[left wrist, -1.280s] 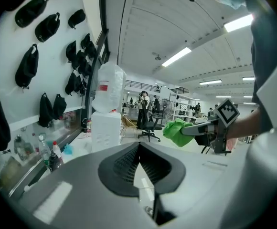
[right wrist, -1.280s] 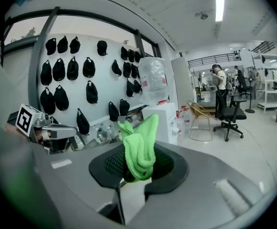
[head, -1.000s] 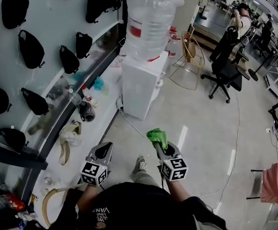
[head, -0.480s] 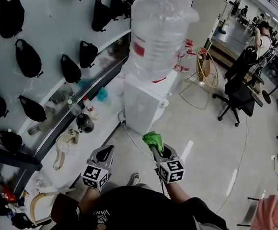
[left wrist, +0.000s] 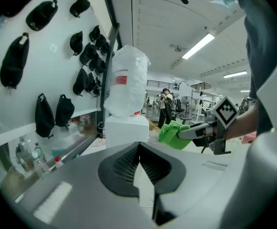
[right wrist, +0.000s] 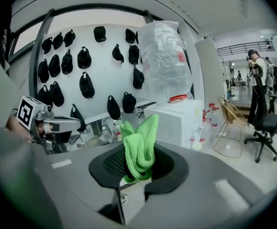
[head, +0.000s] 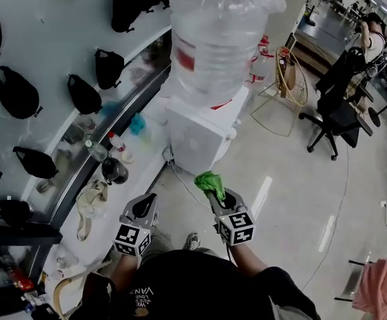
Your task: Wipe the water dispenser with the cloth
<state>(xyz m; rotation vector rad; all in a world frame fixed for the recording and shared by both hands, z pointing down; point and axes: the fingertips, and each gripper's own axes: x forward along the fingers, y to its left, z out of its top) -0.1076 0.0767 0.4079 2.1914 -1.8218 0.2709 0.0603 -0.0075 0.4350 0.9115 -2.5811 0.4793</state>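
A white water dispenser (head: pixel 197 135) with a large clear bottle (head: pixel 215 42) on top stands ahead of me by the wall shelf; it also shows in the left gripper view (left wrist: pixel 125 128) and the right gripper view (right wrist: pixel 179 120). My right gripper (head: pixel 213 189) is shut on a bunched green cloth (head: pixel 209 182), held in the air a short way in front of the dispenser; the cloth (right wrist: pixel 138 149) sticks up from the jaws. My left gripper (head: pixel 143 209) hangs to the left, jaws together with nothing in them. From the left gripper view the cloth (left wrist: pixel 174 134) shows beside the dispenser.
A low white shelf (head: pixel 123 179) along the left wall holds bottles and bags. Black bags (head: pixel 83 92) hang on the white wall. A cable (head: pixel 183 179) runs over the floor from the dispenser. A gold wire chair (head: pixel 283 89), an office chair (head: pixel 333 119) and a person (head: pixel 370 39) are at the right.
The dispenser has grown larger and nearer in the head view as I came closer. Both grippers kept their pose, the right one still gripping the cloth.
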